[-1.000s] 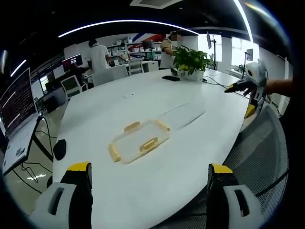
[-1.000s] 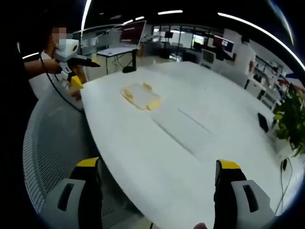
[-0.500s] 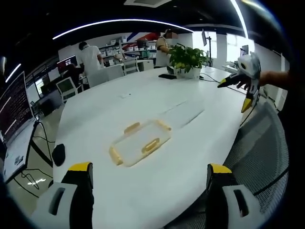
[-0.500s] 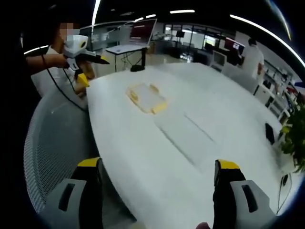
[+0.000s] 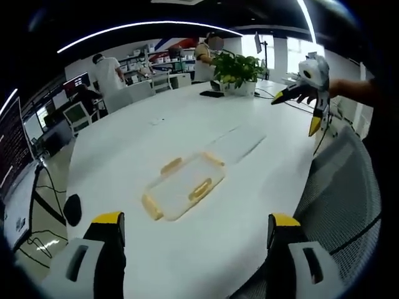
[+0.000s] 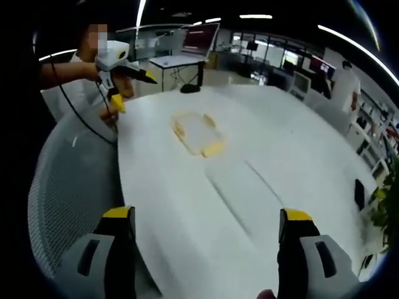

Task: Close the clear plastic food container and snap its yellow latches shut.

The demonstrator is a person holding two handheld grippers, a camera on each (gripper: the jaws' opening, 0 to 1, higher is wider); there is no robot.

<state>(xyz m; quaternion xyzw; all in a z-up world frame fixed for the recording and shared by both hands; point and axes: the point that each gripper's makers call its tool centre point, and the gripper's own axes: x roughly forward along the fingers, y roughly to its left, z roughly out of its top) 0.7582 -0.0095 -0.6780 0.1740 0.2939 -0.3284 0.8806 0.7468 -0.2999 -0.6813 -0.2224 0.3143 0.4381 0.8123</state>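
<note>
While both grippers, left gripper [image 5: 193,249] and right gripper [image 6: 206,249], keep fingers wide and empty, the container [image 5: 183,185] lies mid-frame on the white worktop [image 5: 249,205], seemingly closed.

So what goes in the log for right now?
container: on white table, untouched | left gripper: open, away | right gripper: open, away | latches: not yet pressed

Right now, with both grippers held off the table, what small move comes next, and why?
Probably bring the left gripper forward and down toward the clear food container. Its jaws stand open and empty, short of it, and the container lies alone on the white table; the right gripper is farther off.
</note>
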